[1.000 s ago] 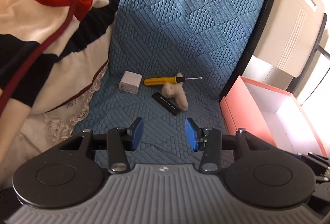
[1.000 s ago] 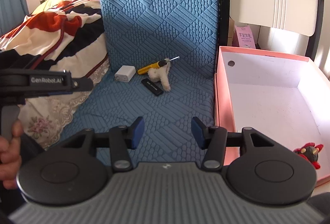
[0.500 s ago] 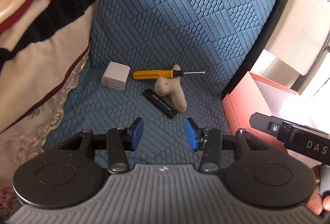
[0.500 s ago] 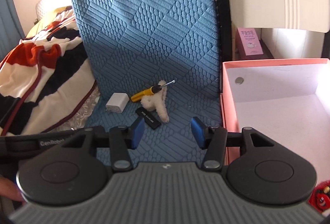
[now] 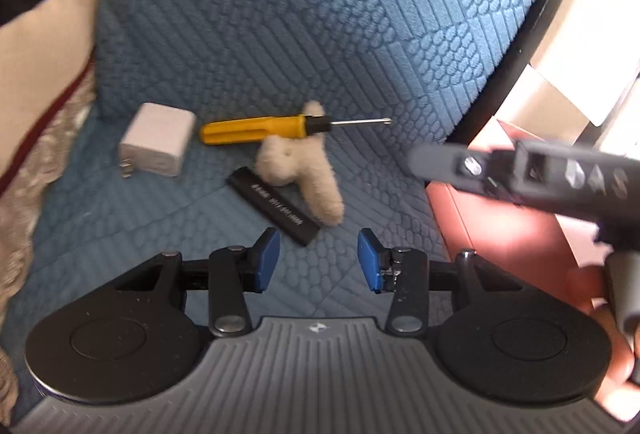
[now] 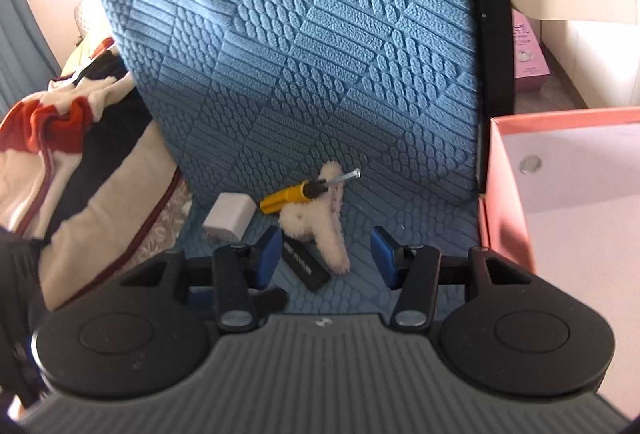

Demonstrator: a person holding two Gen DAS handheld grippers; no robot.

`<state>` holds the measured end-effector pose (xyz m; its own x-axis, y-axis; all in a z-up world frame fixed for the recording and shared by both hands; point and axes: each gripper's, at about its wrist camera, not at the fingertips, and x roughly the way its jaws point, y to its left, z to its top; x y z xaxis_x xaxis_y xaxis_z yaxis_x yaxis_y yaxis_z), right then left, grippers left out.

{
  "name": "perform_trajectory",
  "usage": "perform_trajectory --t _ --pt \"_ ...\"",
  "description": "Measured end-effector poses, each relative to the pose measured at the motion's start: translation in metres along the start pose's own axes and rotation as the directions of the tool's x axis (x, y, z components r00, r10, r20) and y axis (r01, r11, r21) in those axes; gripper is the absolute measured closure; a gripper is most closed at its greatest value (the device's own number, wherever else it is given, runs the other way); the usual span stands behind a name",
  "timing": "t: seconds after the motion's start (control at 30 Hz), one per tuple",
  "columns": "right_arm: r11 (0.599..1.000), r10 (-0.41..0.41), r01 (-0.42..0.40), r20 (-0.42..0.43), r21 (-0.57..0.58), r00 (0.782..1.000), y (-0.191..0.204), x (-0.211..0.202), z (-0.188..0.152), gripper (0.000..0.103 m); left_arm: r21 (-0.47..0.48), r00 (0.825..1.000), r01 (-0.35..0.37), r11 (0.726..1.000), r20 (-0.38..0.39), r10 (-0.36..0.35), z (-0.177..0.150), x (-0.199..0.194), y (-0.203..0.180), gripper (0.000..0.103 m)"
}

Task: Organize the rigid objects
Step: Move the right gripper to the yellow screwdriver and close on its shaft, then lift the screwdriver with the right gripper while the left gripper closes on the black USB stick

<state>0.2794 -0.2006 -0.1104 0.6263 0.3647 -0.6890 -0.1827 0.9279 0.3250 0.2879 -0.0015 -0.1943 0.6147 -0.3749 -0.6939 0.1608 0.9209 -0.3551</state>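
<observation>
Both grippers had closed in on the small cluster since a second earlier, so the items loomed larger in each wrist view. The left gripper [image 5: 318,260] hovered just short of the black bar [image 5: 276,200], jaws spread and empty; the right gripper [image 6: 324,258] hung over the same bar [image 6: 306,264], jaws likewise spread with nothing between them. Taking the bar as landmark: the fuzzy toy [image 5: 304,170] lay touching its far side, the yellow screwdriver [image 5: 260,128] just beyond, partly on the toy, and the white charger [image 5: 156,144] off to its left. The pink box [image 6: 506,194] stood well to its right, open, probably to receive the hard items. The wide jaws suggested a pick was being lined up.
</observation>
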Motion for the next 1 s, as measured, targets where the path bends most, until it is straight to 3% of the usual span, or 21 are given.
perform_trajectory --t 0.17,0.27,0.4,0.57,0.73,1.0 --pt "1.0 0.017 -0.017 -0.016 0.017 1.0 -0.01 0.029 0.014 0.051 0.061 1.0 -0.029 0.998 -0.01 0.029 0.002 0.025 -0.008 0.054" --pt "0.998 0.034 -0.033 -0.029 0.053 0.999 -0.018 0.045 0.02 0.058 0.076 0.999 -0.05 0.996 -0.008 0.051 0.003 0.033 -0.007 0.054" --pt "0.992 0.057 -0.053 -0.034 0.112 0.998 -0.034 0.06 0.027 0.06 0.076 0.997 -0.075 0.994 0.01 0.074 0.005 0.041 -0.004 0.054" --pt "0.968 0.131 -0.121 -0.029 0.22 0.991 -0.052 0.072 0.031 0.071 0.01 0.995 -0.095 0.995 0.0 0.095 0.006 0.052 0.007 0.054" --pt "0.972 0.138 -0.128 -0.039 0.196 0.99 -0.046 0.072 0.036 0.088 0.013 0.993 -0.118 0.993 -0.003 0.118 0.006 0.058 0.008 0.052" --pt "0.966 0.189 -0.182 -0.024 0.183 0.982 -0.036 0.06 0.04 0.093 0.081 0.989 -0.151 0.985 0.008 0.151 0.0 0.061 -0.003 0.027"
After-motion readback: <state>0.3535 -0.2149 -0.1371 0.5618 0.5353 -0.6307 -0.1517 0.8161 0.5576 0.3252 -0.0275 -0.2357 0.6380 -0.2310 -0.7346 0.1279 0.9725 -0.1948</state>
